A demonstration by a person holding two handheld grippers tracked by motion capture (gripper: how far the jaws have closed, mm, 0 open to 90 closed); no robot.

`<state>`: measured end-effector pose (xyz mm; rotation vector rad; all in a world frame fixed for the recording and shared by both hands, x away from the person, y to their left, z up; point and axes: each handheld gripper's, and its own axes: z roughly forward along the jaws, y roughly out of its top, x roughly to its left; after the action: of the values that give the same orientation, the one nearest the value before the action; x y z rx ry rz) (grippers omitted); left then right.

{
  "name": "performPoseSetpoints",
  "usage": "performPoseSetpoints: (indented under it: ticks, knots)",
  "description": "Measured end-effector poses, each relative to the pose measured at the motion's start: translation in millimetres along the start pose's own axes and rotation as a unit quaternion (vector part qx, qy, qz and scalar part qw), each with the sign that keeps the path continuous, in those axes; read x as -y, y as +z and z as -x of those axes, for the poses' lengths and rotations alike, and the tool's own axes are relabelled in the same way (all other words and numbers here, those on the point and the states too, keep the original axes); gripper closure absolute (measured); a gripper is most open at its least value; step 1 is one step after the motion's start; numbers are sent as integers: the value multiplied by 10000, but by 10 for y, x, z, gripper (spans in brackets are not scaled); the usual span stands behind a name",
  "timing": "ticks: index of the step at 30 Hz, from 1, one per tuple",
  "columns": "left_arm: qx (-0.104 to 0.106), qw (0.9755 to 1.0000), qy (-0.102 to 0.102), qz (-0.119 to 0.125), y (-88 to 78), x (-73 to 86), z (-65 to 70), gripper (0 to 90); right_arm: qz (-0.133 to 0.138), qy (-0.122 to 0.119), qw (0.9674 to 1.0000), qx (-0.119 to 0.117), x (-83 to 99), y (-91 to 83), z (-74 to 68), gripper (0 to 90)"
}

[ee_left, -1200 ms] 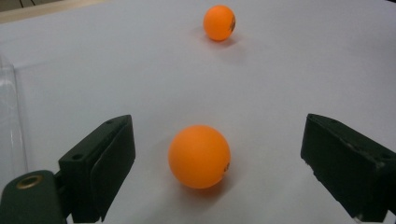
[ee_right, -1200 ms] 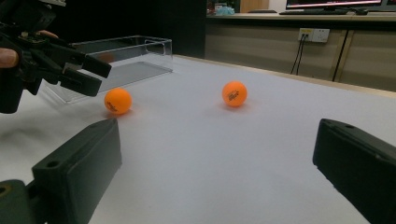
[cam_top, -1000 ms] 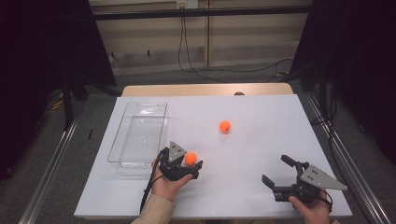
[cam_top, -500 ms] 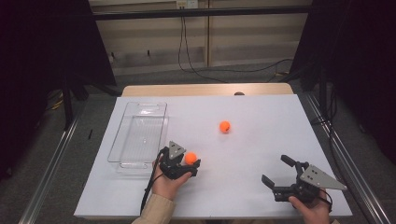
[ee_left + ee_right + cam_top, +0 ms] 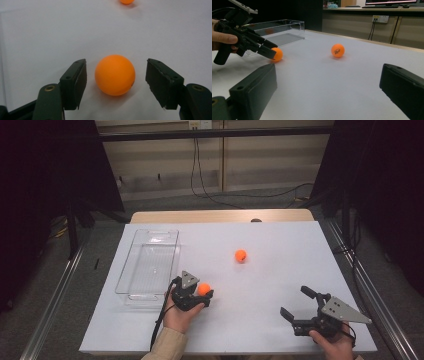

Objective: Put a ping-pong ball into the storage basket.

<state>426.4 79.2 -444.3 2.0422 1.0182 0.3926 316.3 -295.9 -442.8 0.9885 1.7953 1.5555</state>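
L claw (image 5: 116, 75) open round near ball (image 5: 115, 74), not touching.

Two orange balls, near (image 5: 115, 75) and far (image 5: 240, 255), lie on a white table (image 5: 270, 285) beside a clear bin (image 5: 148, 262).

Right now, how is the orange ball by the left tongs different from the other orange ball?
The near ball sits between the open left tongs, beside the clear tray; the far ball lies alone mid-table. In the right gripper view the far ball shows printed lettering, while none is visible on the near ball. Both are orange, round and resting on the white table.
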Motion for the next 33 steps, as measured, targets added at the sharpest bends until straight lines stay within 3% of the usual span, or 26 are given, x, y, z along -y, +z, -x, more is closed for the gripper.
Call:
performPoseSetpoints:
  ticks: [4,9,12,18,19,20,22,23,24,28,29,30,31,33]
  knots:
    - [5,9999,-161,62,34,9,25,354,6,-43,10000,-23,2,-3,10,6]
    - [13,9999,-38,-97,32,9,-4,373,15,-17,10000,-10,0,-4,8,6]
    - [53,9998,-174,-21,51,10,1,383,16,-7,10000,-11,-1,-6,6,6]
    - [79,9997,-205,-47,67,11,-7,409,6,-22,10000,1,0,-10,11,7]
    - [94,9998,-58,-146,54,8,-32,410,0,-35,10000,-1,1,-10,13,6]
    - [90,9998,-38,-146,53,7,-35,412,12,-14,10000,8,0,-10,10,6]
    - [84,9998,-197,-57,71,11,-7,423,12,-18,10000,-10,-2,-13,8,6]
    - [118,9998,-34,-174,60,10,-30,423,12,-28,10000,-12,-3,-14,9,6]
    - [146,9997,-198,-84,76,14,-10,423,11,-28,10000,-12,-3,-15,9,6]
    - [121,9997,-203,-106,77,13,-17,425,17,-27,10000,-4,-2,-12,9,6]
    - [133,9997,-180,-118,80,15,-20,433,10,-26,10000,-17,-3,-14,9,6]
    - [158,9996,8,-249,67,12,-44,435,9,-28,10000,-15,-3,-14,9,6]
    - [149,9996,-206,-88,91,16,-12,436,13,-31,10000,-14,-3,-14,10,6]
    - [162,9996,-196,-83,94,14,-10,436,8,-30,10000,3,-3,-15,11,6]
